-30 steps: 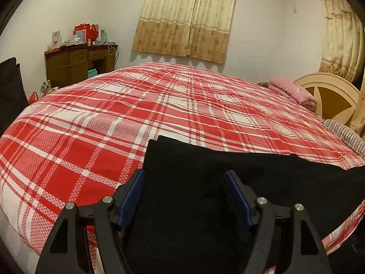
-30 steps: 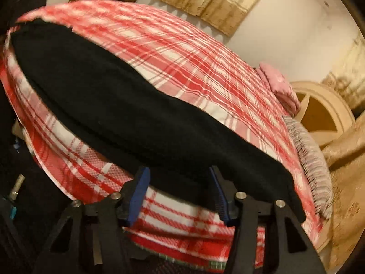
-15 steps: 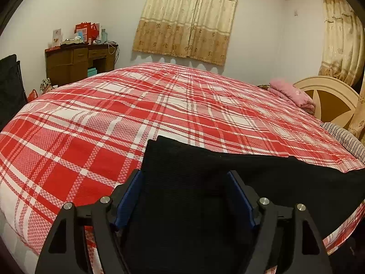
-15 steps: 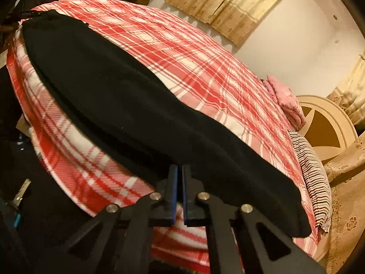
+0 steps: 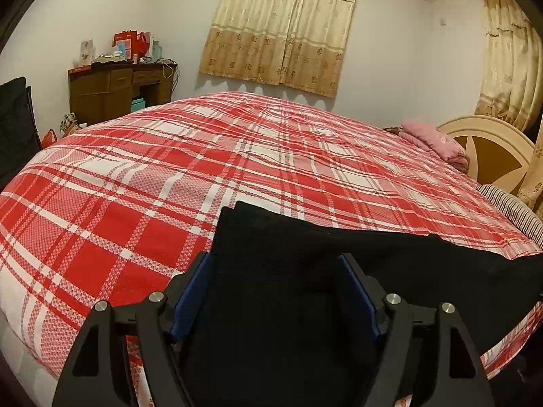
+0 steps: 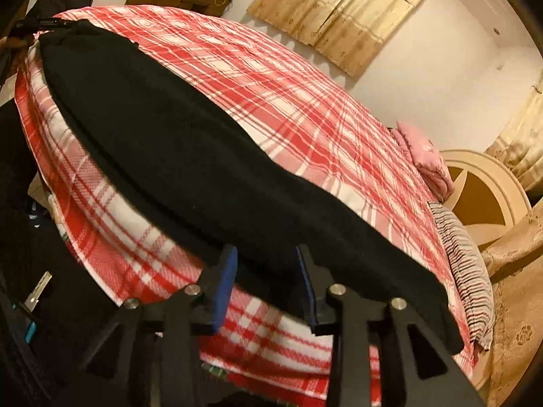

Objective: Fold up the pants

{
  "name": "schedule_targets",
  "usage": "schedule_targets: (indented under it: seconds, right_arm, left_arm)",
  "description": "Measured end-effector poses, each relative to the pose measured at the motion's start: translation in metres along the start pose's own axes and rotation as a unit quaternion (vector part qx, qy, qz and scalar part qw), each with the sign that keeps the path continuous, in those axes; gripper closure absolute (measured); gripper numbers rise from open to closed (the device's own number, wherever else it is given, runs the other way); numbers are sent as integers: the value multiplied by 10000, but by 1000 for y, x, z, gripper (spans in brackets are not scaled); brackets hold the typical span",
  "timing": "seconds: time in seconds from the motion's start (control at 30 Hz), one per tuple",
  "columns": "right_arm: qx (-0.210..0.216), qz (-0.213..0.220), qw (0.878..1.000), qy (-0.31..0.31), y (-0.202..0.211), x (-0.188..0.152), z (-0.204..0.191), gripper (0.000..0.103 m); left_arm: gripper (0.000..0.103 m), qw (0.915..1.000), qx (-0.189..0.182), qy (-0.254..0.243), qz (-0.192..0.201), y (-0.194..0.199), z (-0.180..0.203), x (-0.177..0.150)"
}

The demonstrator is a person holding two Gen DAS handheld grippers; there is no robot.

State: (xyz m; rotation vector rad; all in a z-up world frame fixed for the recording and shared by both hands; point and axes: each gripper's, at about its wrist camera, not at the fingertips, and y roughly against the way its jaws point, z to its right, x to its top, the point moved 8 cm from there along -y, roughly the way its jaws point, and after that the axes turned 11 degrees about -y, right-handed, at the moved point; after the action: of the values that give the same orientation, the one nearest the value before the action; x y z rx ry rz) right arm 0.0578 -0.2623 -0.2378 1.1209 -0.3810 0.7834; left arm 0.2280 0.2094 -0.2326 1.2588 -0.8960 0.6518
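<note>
Black pants (image 6: 190, 156) lie stretched along the near edge of a bed with a red plaid cover (image 5: 237, 156). In the left wrist view one end of the pants (image 5: 271, 271) lies under and between the fingers of my left gripper (image 5: 275, 291), which is open. In the right wrist view my right gripper (image 6: 268, 278) is open at the near edge of the pants, close to their right end, with the blue pads (image 6: 225, 271) on either side of the cloth edge. The left gripper also shows at the far end of the pants (image 6: 37, 23).
A pink folded cloth (image 5: 431, 139) and a striped pillow (image 6: 465, 247) lie near the cream headboard (image 5: 492, 149). A wooden desk (image 5: 115, 91) stands by the far wall under curtains (image 5: 281, 23). A dark chair (image 5: 13, 125) is at the left. The floor beside the bed is dark.
My right gripper was shut half a second ago and has opened again, at the pants' near edge. The left gripper has stayed open over its end of the pants.
</note>
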Motion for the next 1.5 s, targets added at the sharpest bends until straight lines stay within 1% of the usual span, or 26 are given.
schedule_targets:
  seconds: [0.07,0.17,0.33,0.43,0.53,0.63,0.67,0.73,0.83,0.9,1.03,1.17,1.2,1.23,1.27,1.3,1.33,1.4,1.43,1.47,1.5]
  right_arm:
    - [-60,-32,9999,117,-6,-1,-3,67]
    - [-36,-105,9995,280,-13,-2,-8,67]
    - [-164,-47,9985,520,-10,-6,-11,67]
    - [-452,62,9954,841,-12,-6,-15,67]
    - [-799,208,9875,1345,-14,-4,-24,67]
    - [-949,281,9827,1562,-16,-2,-29,68]
    - [-989,300,9817,1601,-17,-1,-29,71]
    - [-966,340,9808,1659,-18,-1,-31,95]
    - [-942,436,9807,1660,-9,-1,-33,99]
    - [-873,415,9825,1594,-5,-2,-32,99]
    - [-814,466,9853,1430,5,2,-28,100]
    - [-679,383,9885,1296,7,1,-33,100]
    - [-685,384,9881,1325,6,-1,-35,99]
    - [-685,289,9875,1389,0,-4,-36,99]
    - [-698,103,9865,1478,-9,-12,-39,98]
    - [-745,48,9840,1617,-16,-18,-43,97]
    - [-819,124,9814,1732,-18,-21,-44,91]
    - [-828,131,9826,1660,-14,-21,-41,86]
    - [-708,106,9858,1518,-10,-20,-38,77]
    - [-545,88,9895,1333,-6,-18,-34,70]
    - [-386,105,9932,1095,0,-15,-29,59]
  left_arm:
    - [27,10000,1,5,-5,0,0,0]
    - [26,10000,15,39,-41,-1,-3,-2]
    - [26,9999,26,80,-67,-3,-5,-4]
    - [26,9999,24,104,-68,-3,-6,-4]
    - [25,9999,35,94,-73,-3,-6,-4]
    - [25,9999,16,124,-67,-3,-8,-4]
    - [25,9999,13,122,-69,-3,-7,-4]
    - [25,9999,13,121,-69,-3,-7,-4]
    - [25,9999,21,121,-67,-3,-7,-3]
    - [25,9999,20,113,-71,-3,-7,-3]
    - [25,9999,6,135,-66,-4,-7,-4]
    - [24,9999,33,109,-66,-4,-7,-4]
    - [24,9999,38,105,-65,-4,-7,-4]
    - [24,9999,35,99,-71,-4,-7,-4]
    - [24,9999,20,91,-85,-3,-7,-4]
    - [24,9999,6,83,-90,-3,-8,-3]
    - [24,9999,12,86,-80,-1,-9,-2]
    - [24,9998,51,163,57,7,-15,4]
    - [24,9996,52,231,167,11,-18,8]
    - [24,9992,25,295,282,16,-20,12]
    - [24,9988,-29,317,366,20,-19,16]
